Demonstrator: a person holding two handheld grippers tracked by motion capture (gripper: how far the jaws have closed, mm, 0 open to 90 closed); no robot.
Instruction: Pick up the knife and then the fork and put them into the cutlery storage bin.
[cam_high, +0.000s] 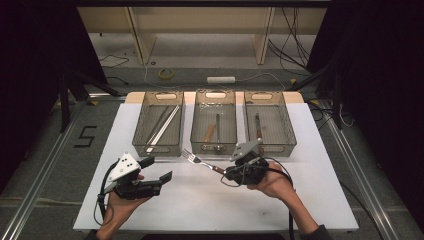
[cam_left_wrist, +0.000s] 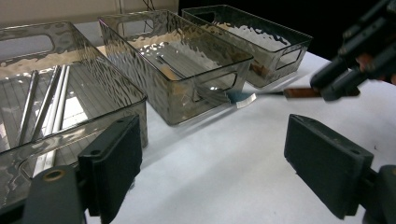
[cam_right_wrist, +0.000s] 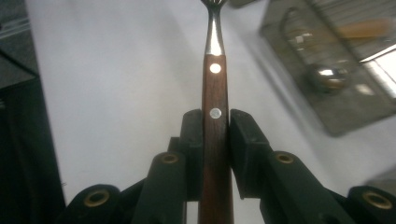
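A fork (cam_high: 200, 161) with a dark wooden handle is held level above the white table (cam_high: 175, 205), its tines pointing left toward the front of the middle tray (cam_high: 214, 149). My right gripper (cam_high: 225, 172) is shut on the handle (cam_right_wrist: 215, 93), pads pressing both sides. In the left gripper view the fork (cam_left_wrist: 247, 97) hangs blurred in front of the middle tray (cam_left_wrist: 205, 93), with the right gripper (cam_left_wrist: 345, 79) at its wooden end. My left gripper (cam_high: 157, 169) rests low at the table's front left, jaws wide open (cam_left_wrist: 219, 163) and nothing between them.
Three clear trays stand in a row at the back. The left tray (cam_high: 159, 150) holds long metal sticks (cam_left_wrist: 51, 107), the middle one a wooden-handled spoon (cam_high: 212, 134), the right tray (cam_high: 270, 149) a knife-like utensil (cam_high: 258, 129). Cables trail from both grippers.
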